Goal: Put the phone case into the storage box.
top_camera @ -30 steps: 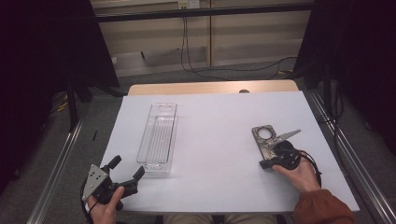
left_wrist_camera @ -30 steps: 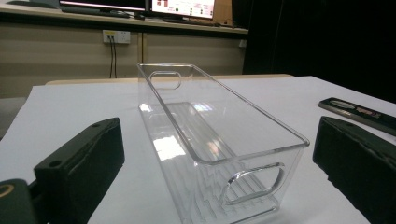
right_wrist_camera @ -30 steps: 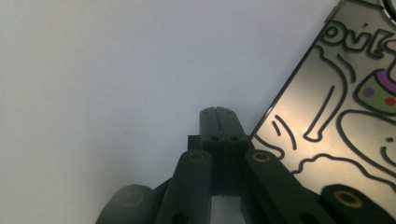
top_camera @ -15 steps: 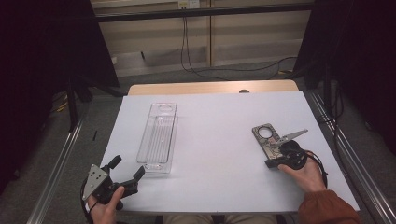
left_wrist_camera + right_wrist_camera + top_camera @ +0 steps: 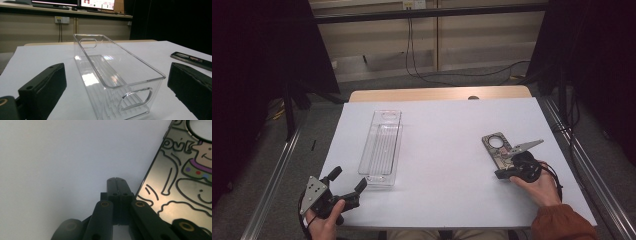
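Observation:
A clear plastic bin (image 5: pixel 382 145) lies lengthwise on the left half of the white table (image 5: pixel 447 125). My left gripper (image 5: pixel 348 180) is open at the table's near left corner, just short of the bin's near end. In the left gripper view the bin (image 5: pixel 112 72) stands empty ahead of the two spread jaws of that gripper (image 5: pixel 116 75). A flat phone case (image 5: pixel 498 146) with a cartoon print lies at the right. My right gripper (image 5: pixel 499 174) is shut at the case's near end. Its closed tips (image 5: pixel 116 181) point at bare table beside the case's edge (image 5: pixel 180 170), with nothing between them.
The phone case (image 5: pixel 192 60) also lies far right in the left gripper view. Metal rails (image 5: pixel 272 180) run along both sides of the table, and a wooden edge (image 5: pixel 437 94) borders its far side. Cables hang down the back wall.
The right hand and its gripper have shifted slightly to the right by the phone case. The left gripper and the bin have stayed still.

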{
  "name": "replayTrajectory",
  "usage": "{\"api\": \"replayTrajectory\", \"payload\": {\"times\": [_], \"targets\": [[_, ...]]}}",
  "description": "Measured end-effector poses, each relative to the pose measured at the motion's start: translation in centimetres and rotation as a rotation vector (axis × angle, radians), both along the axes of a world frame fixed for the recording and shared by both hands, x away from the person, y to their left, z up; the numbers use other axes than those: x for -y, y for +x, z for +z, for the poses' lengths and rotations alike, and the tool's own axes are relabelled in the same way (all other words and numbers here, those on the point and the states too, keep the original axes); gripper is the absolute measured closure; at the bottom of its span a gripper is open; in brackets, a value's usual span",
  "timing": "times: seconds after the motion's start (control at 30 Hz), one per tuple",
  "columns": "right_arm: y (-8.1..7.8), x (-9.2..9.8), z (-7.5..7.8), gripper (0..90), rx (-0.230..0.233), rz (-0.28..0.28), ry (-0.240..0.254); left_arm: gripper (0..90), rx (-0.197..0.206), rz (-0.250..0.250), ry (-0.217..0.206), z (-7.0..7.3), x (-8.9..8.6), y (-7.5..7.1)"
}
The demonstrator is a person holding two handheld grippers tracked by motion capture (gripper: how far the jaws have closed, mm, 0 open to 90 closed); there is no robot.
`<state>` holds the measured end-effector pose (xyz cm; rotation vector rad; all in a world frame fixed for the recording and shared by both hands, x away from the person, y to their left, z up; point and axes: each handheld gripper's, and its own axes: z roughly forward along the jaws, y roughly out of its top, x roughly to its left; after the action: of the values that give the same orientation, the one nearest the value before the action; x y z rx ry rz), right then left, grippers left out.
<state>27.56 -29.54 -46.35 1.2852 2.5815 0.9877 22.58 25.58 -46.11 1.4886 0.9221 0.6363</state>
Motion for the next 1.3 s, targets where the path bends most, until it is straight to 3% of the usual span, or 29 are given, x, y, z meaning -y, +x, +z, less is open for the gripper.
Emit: {"api": "replayTrajectory", "payload": {"times": [0.13, 0.33, 0.5, 0.77, 1.13, 1.3], "targets": [[-0.2, 0.0, 0.4, 90.0, 0.025, -0.009, 0.037, 2.2, 0.003, 0.0, 0.007, 0.0, 0.0, 0.0], [-0.3, 0.2, 0.7, 80.3, 0.055, -0.011, 0.056, 2.2, 0.003, 0.001, 0.006, 0.0, 0.0, 0.0], [-0.3, 0.2, 0.8, 64.2, 0.069, -0.002, 0.073, 2.2, 0.003, 0.0, 0.007, 0.0, 0.0, 0.0], [-0.3, 0.3, 1.5, 40.3, 0.136, -0.016, 0.106, 2.2, 0.003, 0.0, 0.008, 0.0, 0.0, 0.0], [0.0, 0.8, 1.7, 10.8, 0.13, -0.095, 0.09, 2.2, 0.001, 0.002, 0.009, 0.0, 0.0, 0.0], [0.3, 1.3, 1.6, 3.6, 0.13, -0.111, 0.101, 2.2, 0.001, 0.003, 0.007, 0.0, 0.0, 0.0]]}}
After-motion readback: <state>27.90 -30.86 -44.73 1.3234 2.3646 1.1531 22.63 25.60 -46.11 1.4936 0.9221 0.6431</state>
